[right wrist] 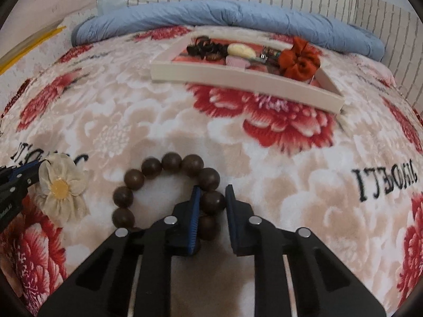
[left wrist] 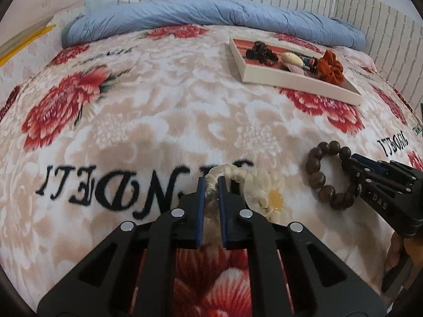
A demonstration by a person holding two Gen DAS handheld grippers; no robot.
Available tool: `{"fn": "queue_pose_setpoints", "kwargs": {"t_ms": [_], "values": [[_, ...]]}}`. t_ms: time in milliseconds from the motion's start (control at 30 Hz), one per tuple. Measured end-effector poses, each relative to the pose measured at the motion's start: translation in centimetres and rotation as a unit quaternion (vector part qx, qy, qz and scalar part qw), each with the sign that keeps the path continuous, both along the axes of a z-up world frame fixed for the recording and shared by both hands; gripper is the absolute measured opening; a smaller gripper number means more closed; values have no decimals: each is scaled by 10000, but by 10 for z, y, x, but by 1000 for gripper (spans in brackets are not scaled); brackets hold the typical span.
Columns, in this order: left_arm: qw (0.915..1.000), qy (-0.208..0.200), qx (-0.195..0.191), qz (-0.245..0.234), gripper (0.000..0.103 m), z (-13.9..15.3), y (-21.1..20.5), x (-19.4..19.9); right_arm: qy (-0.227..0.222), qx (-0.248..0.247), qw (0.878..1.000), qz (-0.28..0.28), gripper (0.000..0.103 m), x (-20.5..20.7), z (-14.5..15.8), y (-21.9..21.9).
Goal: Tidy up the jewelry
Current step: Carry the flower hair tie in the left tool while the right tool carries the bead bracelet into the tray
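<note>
My left gripper (left wrist: 211,182) is shut on the band of a cream fabric flower hair tie (left wrist: 260,194), which rests on the blanket; the flower also shows in the right wrist view (right wrist: 62,187). My right gripper (right wrist: 211,191) straddles the near side of a brown wooden bead bracelet (right wrist: 169,165), jaws closing around one bead (right wrist: 212,202) with a small gap on the right. The bracelet (left wrist: 316,163) and the right gripper (left wrist: 351,162) also show in the left wrist view. A white tray (left wrist: 290,79) (right wrist: 238,78) lies farther back.
The tray holds a black claw clip (left wrist: 260,51), a cream oval piece (left wrist: 290,58), a pink item (right wrist: 236,62), a beaded piece (right wrist: 271,52) and an orange scrunchie (left wrist: 331,70). A rolled blue quilt (left wrist: 211,15) lies along the white brick wall. The floral blanket (left wrist: 158,111) covers the bed.
</note>
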State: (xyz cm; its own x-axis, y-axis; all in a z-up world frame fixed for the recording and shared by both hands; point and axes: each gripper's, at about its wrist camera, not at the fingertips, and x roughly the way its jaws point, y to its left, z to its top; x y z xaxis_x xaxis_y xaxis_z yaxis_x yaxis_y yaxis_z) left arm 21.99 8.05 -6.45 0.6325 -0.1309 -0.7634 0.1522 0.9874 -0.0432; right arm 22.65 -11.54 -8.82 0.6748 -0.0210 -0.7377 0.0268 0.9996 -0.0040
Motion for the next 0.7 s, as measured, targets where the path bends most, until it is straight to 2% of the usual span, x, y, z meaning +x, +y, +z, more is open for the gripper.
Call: {"fn": "queue_pose_setpoints", "kwargs": {"t_ms": [367, 700], "values": [[9986, -521, -111, -31, 8, 56, -37, 36, -707, 88, 9972, 241, 19, 17, 65, -39], [9949, -960, -277, -164, 8, 104, -95, 104, -1132, 141, 9931, 281, 19, 64, 114, -90]]}}
